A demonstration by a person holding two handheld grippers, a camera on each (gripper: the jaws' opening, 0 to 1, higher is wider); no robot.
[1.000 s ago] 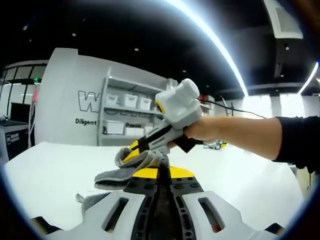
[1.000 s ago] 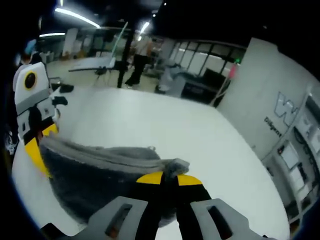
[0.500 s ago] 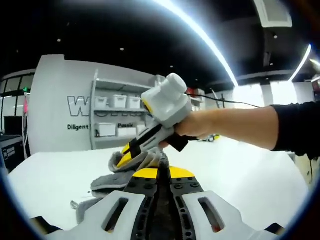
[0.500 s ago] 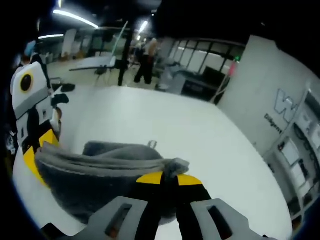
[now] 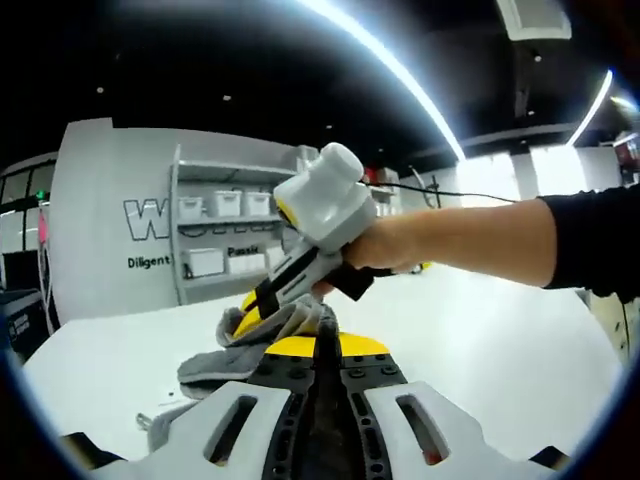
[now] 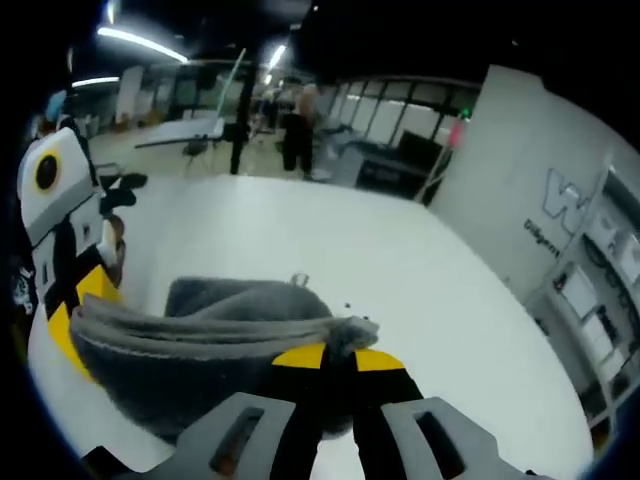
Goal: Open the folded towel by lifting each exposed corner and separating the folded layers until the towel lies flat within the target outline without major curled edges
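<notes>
While held up off the white bench (image 6: 300,240), grey towel (image 6: 190,335) hangs bunched between both grippers. Left gripper (image 5: 318,345) fingers pinching one edge, right gripper (image 6: 328,357) fingers pinching another. Looks soft, floppy and light, so probably best gripped right at the corners and pulled apart gently.
</notes>
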